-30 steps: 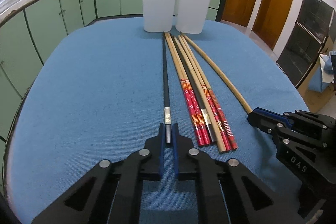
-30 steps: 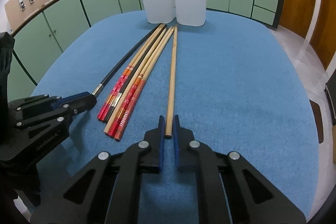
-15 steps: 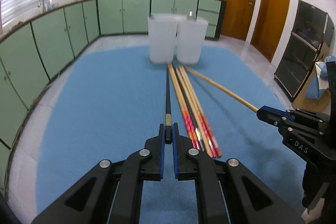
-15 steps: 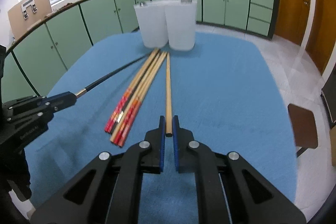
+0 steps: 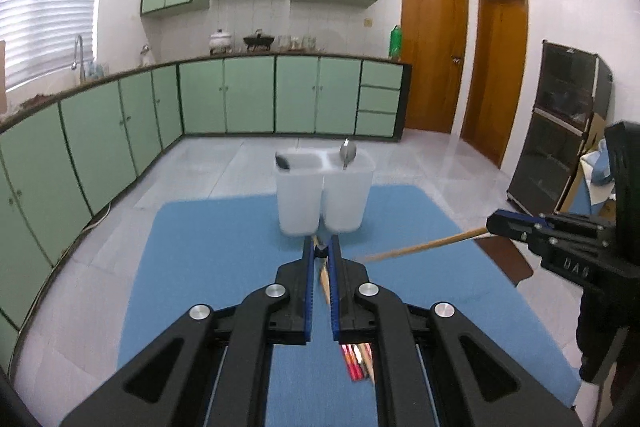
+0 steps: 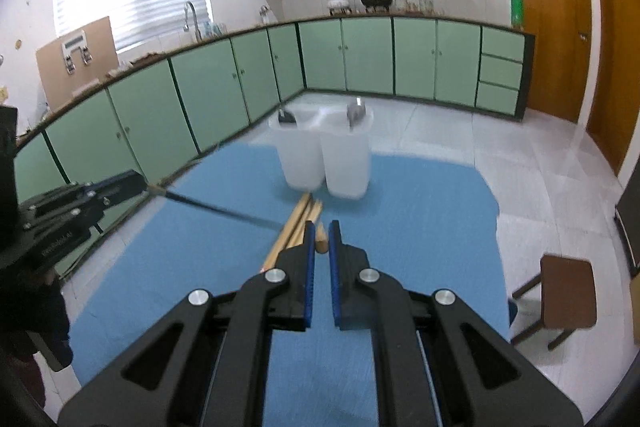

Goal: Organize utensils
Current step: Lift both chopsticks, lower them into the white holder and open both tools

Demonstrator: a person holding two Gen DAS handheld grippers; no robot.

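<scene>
Across the blue tablecloth (image 5: 208,247) we have lifted both chopsticks clear since a second ago, ready for the white holder (image 5: 324,195) ahead. Our left gripper (image 5: 320,251) clamps the black chopstick (image 6: 224,209); our right gripper (image 6: 322,245) clamps the wooden chopstick (image 5: 420,247). Remaining chopsticks (image 6: 298,223) lie mostly hidden behind our fingers.

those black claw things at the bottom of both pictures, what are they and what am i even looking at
They are hand-held grabbing tools, one in each of a person's hands, each with a camera looking along its fingers. One picture is from the left tool, the other from the right tool. The left one is shut on a black chopstick, the right one on a plain wooden chopstick. More chopsticks lie on the blue table, in front of two white bins with a spoon in one.
</scene>
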